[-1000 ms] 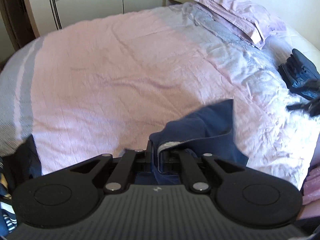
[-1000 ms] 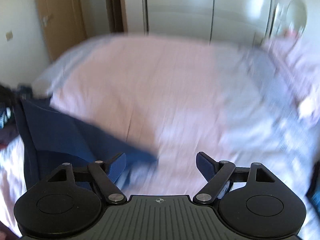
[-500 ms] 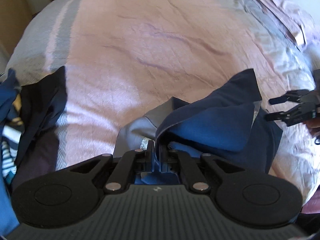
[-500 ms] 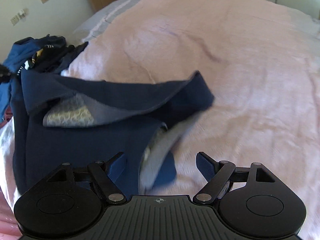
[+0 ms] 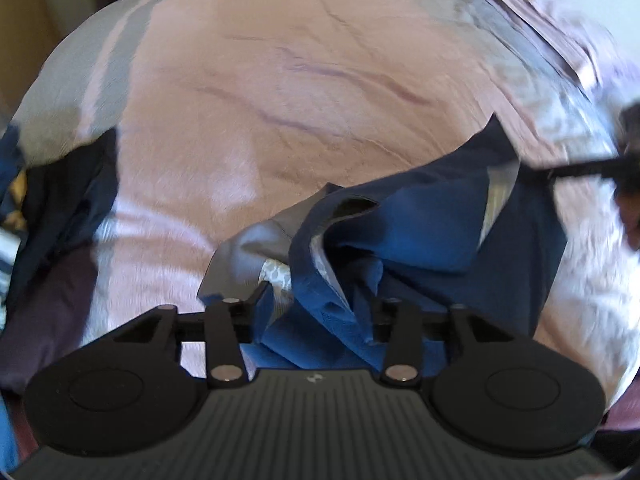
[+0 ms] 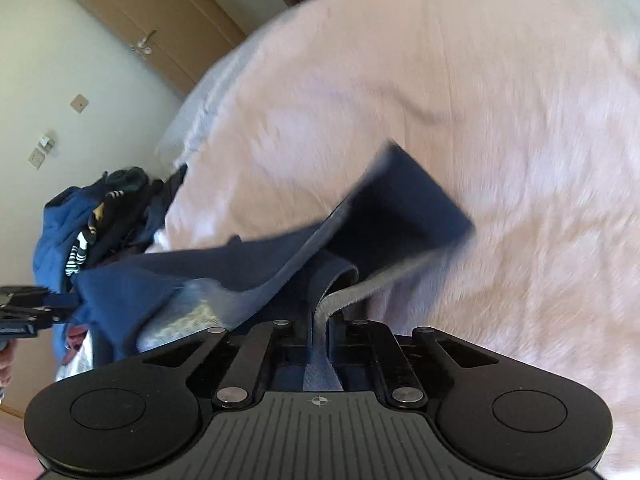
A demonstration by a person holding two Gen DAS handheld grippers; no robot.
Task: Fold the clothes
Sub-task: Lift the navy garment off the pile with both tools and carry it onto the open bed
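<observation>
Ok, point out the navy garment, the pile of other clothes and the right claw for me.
navy garment (image 5: 432, 232): left wrist view, on the blue fold in its middle.
pile of other clothes (image 6: 92, 232): right wrist view, on the heap at the bed's edge.
right claw (image 6: 320, 336): right wrist view, between its tips, shut on the garment's grey hem.

left wrist view: close, looks down over its tongs (image 5: 316, 304) across the bed (image 5: 320, 100)
right wrist view: close, looks down over the bed toward a door (image 6: 160, 28)
shared: blue garment (image 5: 420, 232), bed
</observation>
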